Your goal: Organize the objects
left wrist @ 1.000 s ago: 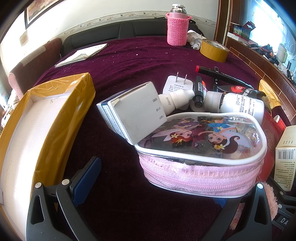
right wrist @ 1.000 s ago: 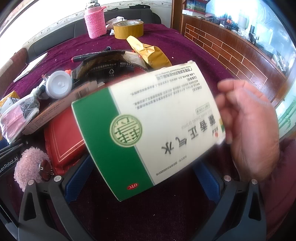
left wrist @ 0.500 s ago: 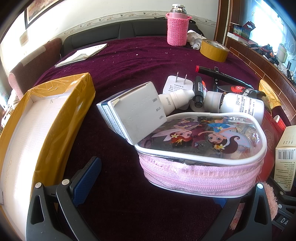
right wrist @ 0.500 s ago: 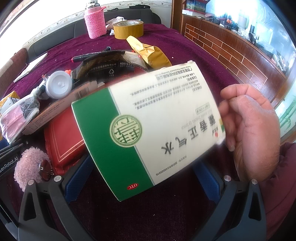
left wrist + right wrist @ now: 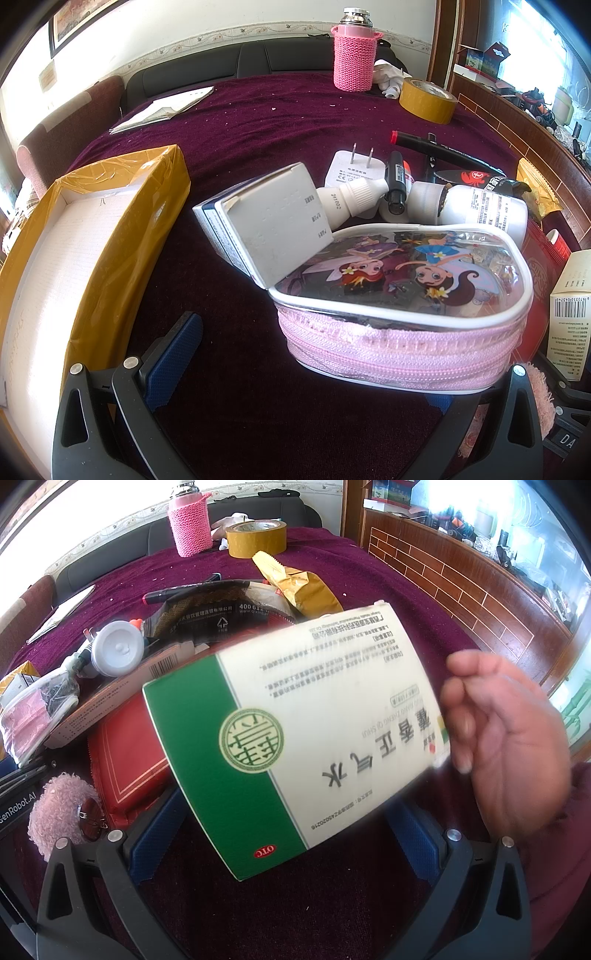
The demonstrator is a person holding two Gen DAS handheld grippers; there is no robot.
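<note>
In the right wrist view my right gripper (image 5: 284, 830) is shut on a green and white medicine box (image 5: 295, 723), held tilted above the purple tablecloth. A person's hand (image 5: 509, 746) hovers at the box's right edge with its fingers spread. In the left wrist view my left gripper (image 5: 295, 354) is open and low over the cloth. A pink zipped pouch (image 5: 402, 314) with a cartoon print lies against its right side and hides the right finger. The left pad (image 5: 173, 362) is clear of the pouch.
A yellow-taped open box (image 5: 110, 236) lies at the left. Behind the pouch are a small white carton (image 5: 273, 225), a dropper bottle (image 5: 351, 199), a plug adapter (image 5: 354, 170) and a white bottle (image 5: 480, 210). A tape roll (image 5: 428, 96) and a pink knitted flask (image 5: 354, 59) stand far back. A red wallet (image 5: 125, 746) lies under the medicine box.
The hand beside the medicine box curled its fingers, then spread them again. The box and both grippers have stayed where they were.
</note>
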